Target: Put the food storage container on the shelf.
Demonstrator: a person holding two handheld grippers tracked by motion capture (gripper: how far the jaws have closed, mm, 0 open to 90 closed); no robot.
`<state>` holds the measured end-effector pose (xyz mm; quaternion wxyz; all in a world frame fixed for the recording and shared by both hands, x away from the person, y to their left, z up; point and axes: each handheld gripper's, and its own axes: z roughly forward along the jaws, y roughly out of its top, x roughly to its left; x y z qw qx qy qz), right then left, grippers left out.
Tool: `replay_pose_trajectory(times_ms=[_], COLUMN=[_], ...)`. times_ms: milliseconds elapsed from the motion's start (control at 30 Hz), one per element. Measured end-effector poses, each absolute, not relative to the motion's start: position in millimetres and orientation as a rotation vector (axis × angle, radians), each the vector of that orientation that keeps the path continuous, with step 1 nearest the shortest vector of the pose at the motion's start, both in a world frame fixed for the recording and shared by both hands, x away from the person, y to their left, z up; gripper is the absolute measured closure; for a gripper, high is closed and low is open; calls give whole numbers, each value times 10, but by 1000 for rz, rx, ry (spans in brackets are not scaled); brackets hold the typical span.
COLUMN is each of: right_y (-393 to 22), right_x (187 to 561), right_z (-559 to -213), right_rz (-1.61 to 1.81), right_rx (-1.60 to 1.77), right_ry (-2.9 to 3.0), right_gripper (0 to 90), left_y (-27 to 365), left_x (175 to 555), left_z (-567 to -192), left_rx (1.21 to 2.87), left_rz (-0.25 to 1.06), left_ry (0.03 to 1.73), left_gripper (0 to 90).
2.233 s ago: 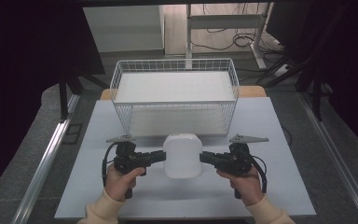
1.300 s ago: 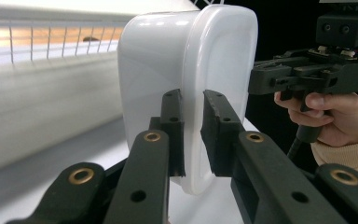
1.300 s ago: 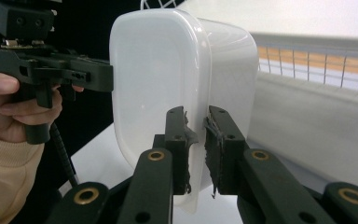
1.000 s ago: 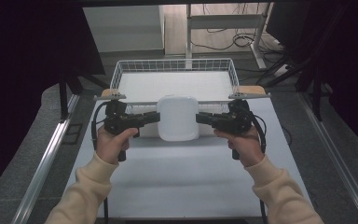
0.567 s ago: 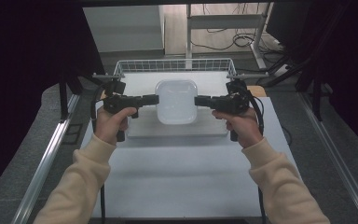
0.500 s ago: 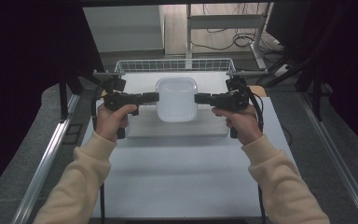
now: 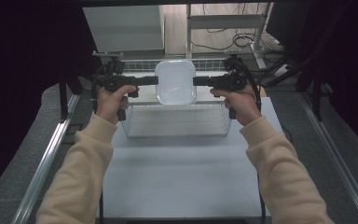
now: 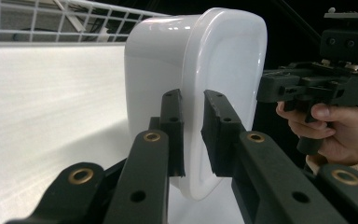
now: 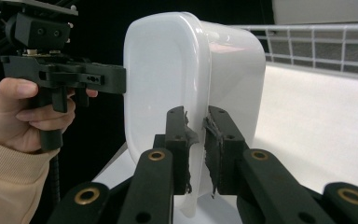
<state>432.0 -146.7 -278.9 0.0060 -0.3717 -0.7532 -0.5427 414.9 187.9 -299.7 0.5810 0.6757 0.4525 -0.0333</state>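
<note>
One white container [image 7: 175, 81] hangs over the one wire basket [image 7: 177, 122] at the far end of the surface [image 7: 182, 177], its rim clenched on the left by the left tongs [image 7: 154, 80] and on the right by the right tongs [image 7: 196, 80]. With two thin rim grips, uneven pull could twist it loose, or it could catch the basket wall.

White table [image 7: 177, 182] runs out beneath both grippers; a wire basket [image 7: 177, 122] sits on it, directly under the left gripper [image 7: 153, 80] and right gripper [image 7: 198, 81].
</note>
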Motion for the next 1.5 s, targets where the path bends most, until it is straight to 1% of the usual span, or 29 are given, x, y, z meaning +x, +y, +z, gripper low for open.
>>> replay_pose_trajectory(times_ms=[233, 433, 667, 900, 1033, 1233, 1500], right_y=[-1436, -1464, -1514, -1550, -1538, -1475, -1472], right_x=[4534, 4622, 4788, 4945, 5045, 5232, 5381], right_z=[-2729, -2738, -2841, -2933, -2926, -2975, -3087], right_rz=[-1684, -1681, -1639, -1610, -1568, -1486, -1437], right_rx=[-1205, -1216, -1261, -1302, -1341, -1435, -1496], right_ry=[-2350, -2322, -2263, -2187, -2154, -2106, -2001], right_gripper=[790, 790, 792, 788, 763, 695, 645], left_y=[1868, 1849, 1791, 1823, 1835, 1828, 1835], left_x=[4338, 4453, 4608, 4784, 4898, 5070, 5183], left_z=[-2930, -2917, -2964, -3053, -3085, -3166, -3290], left_rx=[1569, 1577, 1579, 1529, 1501, 1460, 1430], left_rz=[-77, -94, -121, -206, -246, -292, -336], left_ry=[1092, 1101, 1142, 1181, 1215, 1279, 1301], left_gripper=[790, 790, 792, 797, 795, 771, 737])
